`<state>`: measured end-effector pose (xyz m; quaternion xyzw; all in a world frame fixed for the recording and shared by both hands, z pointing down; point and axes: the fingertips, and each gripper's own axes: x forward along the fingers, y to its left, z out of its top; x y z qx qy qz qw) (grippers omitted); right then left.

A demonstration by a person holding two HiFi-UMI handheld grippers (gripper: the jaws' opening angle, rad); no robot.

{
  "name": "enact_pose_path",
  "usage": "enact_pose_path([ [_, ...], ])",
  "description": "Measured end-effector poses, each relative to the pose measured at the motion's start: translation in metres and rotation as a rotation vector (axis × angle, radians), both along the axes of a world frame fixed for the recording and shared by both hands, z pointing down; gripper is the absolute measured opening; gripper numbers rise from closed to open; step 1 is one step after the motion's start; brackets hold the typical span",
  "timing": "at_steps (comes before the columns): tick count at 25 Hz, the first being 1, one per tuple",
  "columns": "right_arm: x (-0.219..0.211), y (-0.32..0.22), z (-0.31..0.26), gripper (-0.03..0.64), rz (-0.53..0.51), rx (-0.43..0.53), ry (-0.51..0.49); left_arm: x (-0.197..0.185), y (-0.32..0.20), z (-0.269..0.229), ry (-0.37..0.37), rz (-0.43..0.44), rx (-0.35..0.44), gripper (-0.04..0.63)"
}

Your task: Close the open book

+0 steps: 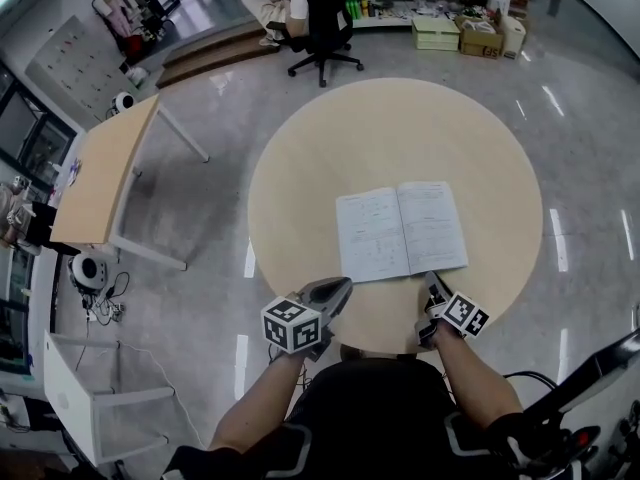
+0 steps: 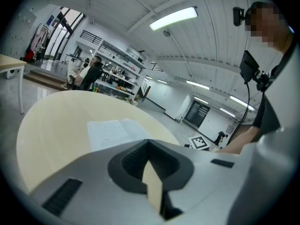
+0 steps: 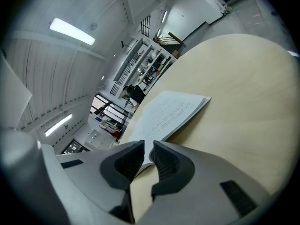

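Note:
An open book (image 1: 400, 230) lies flat with white printed pages up, near the middle of a round beige table (image 1: 300, 158). My left gripper (image 1: 340, 286) rests at the table's near edge, just short of the book's left page, its tips shut together with nothing between them (image 2: 149, 143). From the left gripper view, the book (image 2: 115, 131) lies ahead. My right gripper (image 1: 430, 283) is at the near edge of the right page. Its jaws (image 3: 148, 146) stand a narrow gap apart, and the edge of the book (image 3: 171, 109) shows through that gap.
A person sits in a black office chair (image 1: 322, 18) beyond the table. A wooden desk (image 1: 105, 168) stands at the left, with a white frame stand (image 1: 90, 398) below it. Shelves and boxes (image 1: 460, 30) line the far wall.

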<state>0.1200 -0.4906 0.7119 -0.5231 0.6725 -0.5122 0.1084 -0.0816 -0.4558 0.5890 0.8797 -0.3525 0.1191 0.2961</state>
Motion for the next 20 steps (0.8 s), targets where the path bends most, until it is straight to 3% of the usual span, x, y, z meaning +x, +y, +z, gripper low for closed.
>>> enact_pose_path([
  [5,-0.001,0.001,-0.004,0.081,-0.008,-0.004,-0.015,0.0,-0.004,0.0,0.004,-0.008,-0.002,-0.008],
  [11,0.014,-0.01,0.009,0.186,0.112,-0.08,-0.131,0.002,0.003,-0.005,0.001,-0.006,-0.008,-0.008],
  [18,0.016,-0.029,0.021,0.195,0.228,-0.116,-0.307,-0.013,0.016,-0.005,-0.022,-0.033,-0.017,-0.008],
  [20,0.017,-0.033,0.026,0.166,0.255,-0.127,-0.326,-0.02,0.018,-0.001,-0.026,-0.047,-0.021,-0.008],
])
